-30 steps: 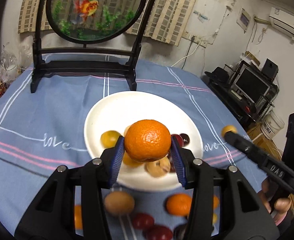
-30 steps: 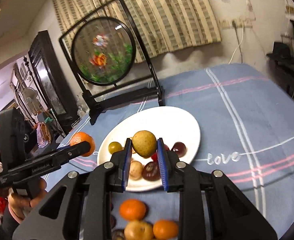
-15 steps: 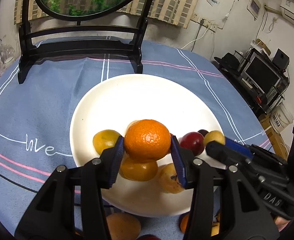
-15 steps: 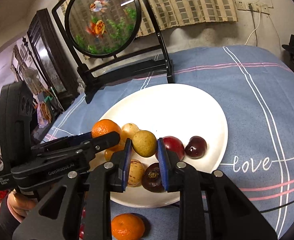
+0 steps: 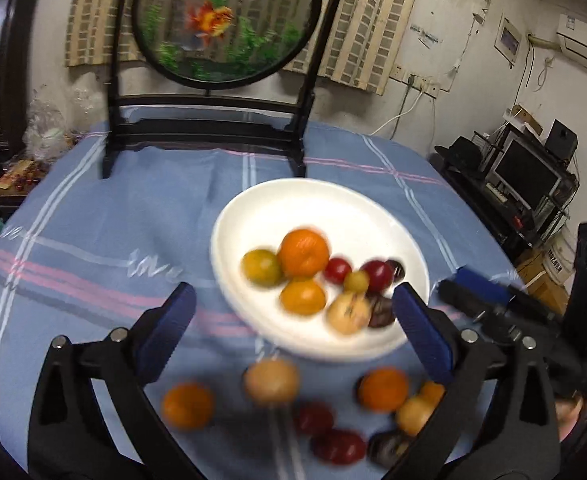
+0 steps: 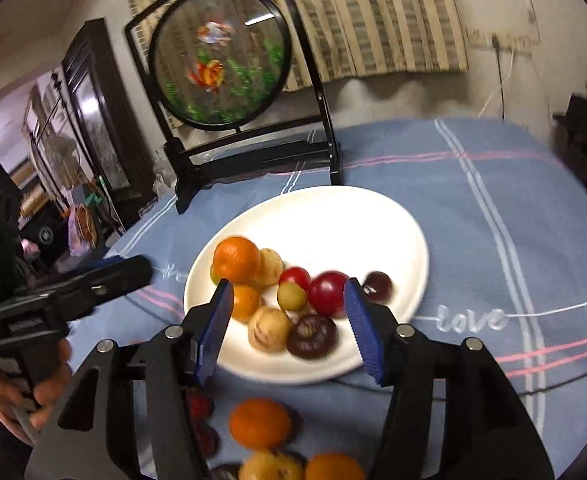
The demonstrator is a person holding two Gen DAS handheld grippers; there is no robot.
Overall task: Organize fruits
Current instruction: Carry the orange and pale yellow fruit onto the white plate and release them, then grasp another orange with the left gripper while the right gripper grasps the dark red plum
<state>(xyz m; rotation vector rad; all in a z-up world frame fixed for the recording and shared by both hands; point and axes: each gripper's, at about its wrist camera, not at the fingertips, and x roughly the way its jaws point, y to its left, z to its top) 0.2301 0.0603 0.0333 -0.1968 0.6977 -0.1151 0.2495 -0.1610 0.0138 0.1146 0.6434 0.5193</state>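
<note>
Left tongs [image 5: 293, 320]: jaws opening, standing wide, nothing between the pads. Right tongs [image 6: 287, 312]: jaws opening, nothing gripped; plate fruit shows in the gap beyond them. White plate [image 6: 353, 216] on the blue-clothed surface [image 6: 513, 200] holds a large orange [image 5: 304, 252] on top of the pile, a small yellow-green fruit [image 6: 291, 296] beside a red one [image 6: 328, 293]. More fruit lies loose on the cloth near the plate, blurred in both views.
</note>
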